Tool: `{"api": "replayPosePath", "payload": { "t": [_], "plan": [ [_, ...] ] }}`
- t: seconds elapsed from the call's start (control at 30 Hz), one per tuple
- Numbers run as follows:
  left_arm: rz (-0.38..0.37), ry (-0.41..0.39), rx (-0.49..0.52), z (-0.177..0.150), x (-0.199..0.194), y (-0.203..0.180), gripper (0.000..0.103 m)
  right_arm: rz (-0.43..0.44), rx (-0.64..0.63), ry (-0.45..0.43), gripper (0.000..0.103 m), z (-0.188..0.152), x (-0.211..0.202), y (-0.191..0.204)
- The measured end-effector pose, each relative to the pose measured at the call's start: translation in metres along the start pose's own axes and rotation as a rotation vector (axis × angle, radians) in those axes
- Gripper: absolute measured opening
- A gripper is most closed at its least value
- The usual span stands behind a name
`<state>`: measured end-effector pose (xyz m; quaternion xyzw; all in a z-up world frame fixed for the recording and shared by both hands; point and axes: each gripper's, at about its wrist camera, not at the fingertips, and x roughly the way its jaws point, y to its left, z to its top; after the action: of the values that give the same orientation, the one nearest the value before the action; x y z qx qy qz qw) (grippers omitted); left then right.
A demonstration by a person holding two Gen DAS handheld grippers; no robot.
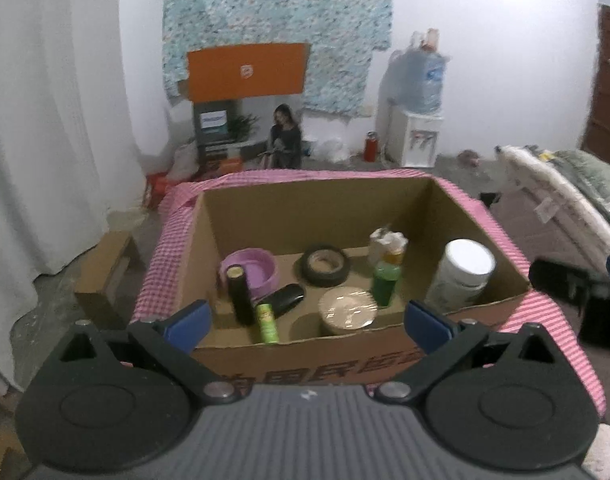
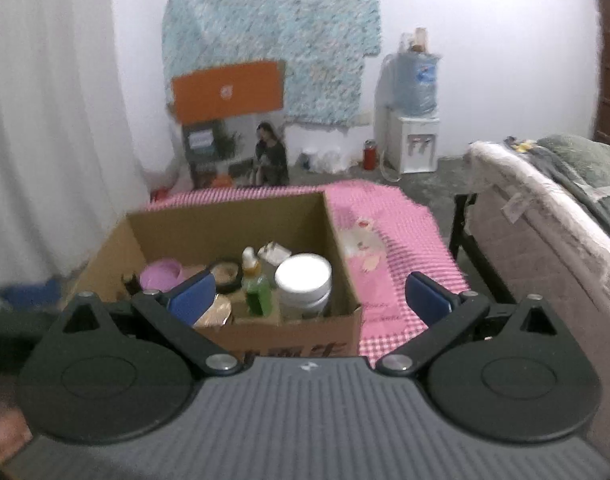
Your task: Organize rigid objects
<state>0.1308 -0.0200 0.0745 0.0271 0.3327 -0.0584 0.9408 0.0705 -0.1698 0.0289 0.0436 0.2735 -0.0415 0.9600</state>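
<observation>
An open cardboard box [image 1: 457,216] stands on a pink checked cloth [image 1: 561,320]. Inside it are a purple bowl [image 1: 261,268], a black tape roll [image 1: 325,266], a black cylinder [image 1: 241,294], a green tube [image 1: 267,322], a black case [image 1: 287,299], a round tan lid [image 1: 347,308], a green bottle [image 1: 385,284] and a white-lidded jar [image 1: 465,272]. My left gripper [image 1: 307,326] hovers open just short of the box's near wall, nothing between its fingers. In the right wrist view my right gripper [image 2: 311,298] stands open over the box [image 2: 225,216] corner, empty, near the jar [image 2: 305,280].
A bed [image 2: 545,208] with a green blanket runs along the right. A water dispenser [image 1: 415,136], a red flask [image 1: 370,146] and an orange-topped printed carton [image 1: 247,70] stand against the far wall. A white curtain [image 1: 45,120] hangs on the left; a brown box [image 1: 103,268] sits on the floor.
</observation>
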Motion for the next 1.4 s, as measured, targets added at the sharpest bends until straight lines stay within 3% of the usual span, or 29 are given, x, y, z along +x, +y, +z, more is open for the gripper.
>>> {"api": "replayPosePath", "payload": {
  "t": [0.5,1.4],
  "plan": [
    [0.042,0.056,-0.050,0.005,0.020,0.017,0.103,0.007,-0.063,0.105,0.102,0.000,0.058,0.032],
    [0.047,0.119,-0.068,-0.002,0.024,0.022,0.103,0.003,-0.086,0.150,0.102,-0.008,0.060,0.042]
  ]
}}
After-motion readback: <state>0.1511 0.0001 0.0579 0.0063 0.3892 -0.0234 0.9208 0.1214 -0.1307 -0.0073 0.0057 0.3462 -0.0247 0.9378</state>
